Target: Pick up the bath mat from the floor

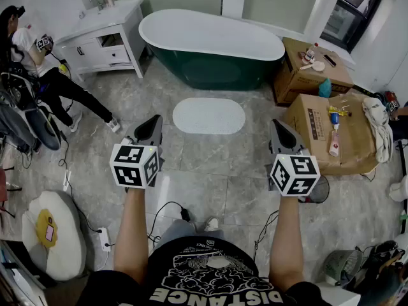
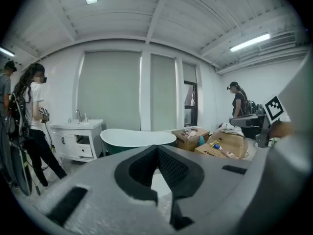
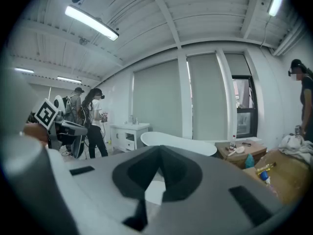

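so the bath mat (image 1: 208, 115) lies flat on the floor (image 1: 210, 167) ahead, long axis left-right, left gripper (image 1: 153, 125) slightly nearer than right gripper (image 1: 278, 130), both sets of fingers closed on nothing

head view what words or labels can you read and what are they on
"DISTANCE": large white letters on the person's black T-shirt, seen upside down at the bottom edge.
Small white print above the graphic on that shirt: too small to read.
Dark print on the side of the cardboard box: too small to read.
Nothing else in this view can be read.
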The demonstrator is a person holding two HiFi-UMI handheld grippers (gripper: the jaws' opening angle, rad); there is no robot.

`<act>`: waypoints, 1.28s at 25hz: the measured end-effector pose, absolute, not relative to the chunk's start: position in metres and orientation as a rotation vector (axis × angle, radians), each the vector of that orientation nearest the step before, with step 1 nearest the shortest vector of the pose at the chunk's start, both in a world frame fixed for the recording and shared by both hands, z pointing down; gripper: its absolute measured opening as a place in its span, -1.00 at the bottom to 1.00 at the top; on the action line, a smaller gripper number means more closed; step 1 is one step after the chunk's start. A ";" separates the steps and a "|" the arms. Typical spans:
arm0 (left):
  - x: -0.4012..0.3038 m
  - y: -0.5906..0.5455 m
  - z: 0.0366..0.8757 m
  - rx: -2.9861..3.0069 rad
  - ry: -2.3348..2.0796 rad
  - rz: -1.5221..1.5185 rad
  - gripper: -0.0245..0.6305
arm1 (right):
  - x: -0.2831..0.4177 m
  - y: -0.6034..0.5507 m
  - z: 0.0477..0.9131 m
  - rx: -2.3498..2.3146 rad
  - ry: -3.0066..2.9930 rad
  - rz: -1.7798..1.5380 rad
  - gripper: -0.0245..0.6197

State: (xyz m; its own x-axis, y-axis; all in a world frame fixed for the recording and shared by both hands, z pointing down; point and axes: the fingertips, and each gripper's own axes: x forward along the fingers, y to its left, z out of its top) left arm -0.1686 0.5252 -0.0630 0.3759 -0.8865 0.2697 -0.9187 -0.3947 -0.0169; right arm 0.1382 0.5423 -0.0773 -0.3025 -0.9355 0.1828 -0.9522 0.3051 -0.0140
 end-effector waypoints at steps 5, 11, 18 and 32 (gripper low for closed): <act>-0.166 0.527 -0.060 2.471 -1.646 0.338 -0.92 | 0.145 0.546 -0.074 1.779 -2.405 0.182 -0.91; -0.158 0.530 -0.050 2.450 -1.657 0.327 -0.92 | 0.157 0.547 -0.065 1.794 -2.388 0.199 -0.91; -0.154 0.518 -0.046 2.436 -1.671 0.300 -0.69 | 0.169 0.538 -0.058 1.815 -2.384 0.223 -0.78; -0.153 0.433 -0.039 2.423 -1.675 0.291 -0.36 | 0.180 0.467 -0.046 1.799 -2.370 0.258 -0.44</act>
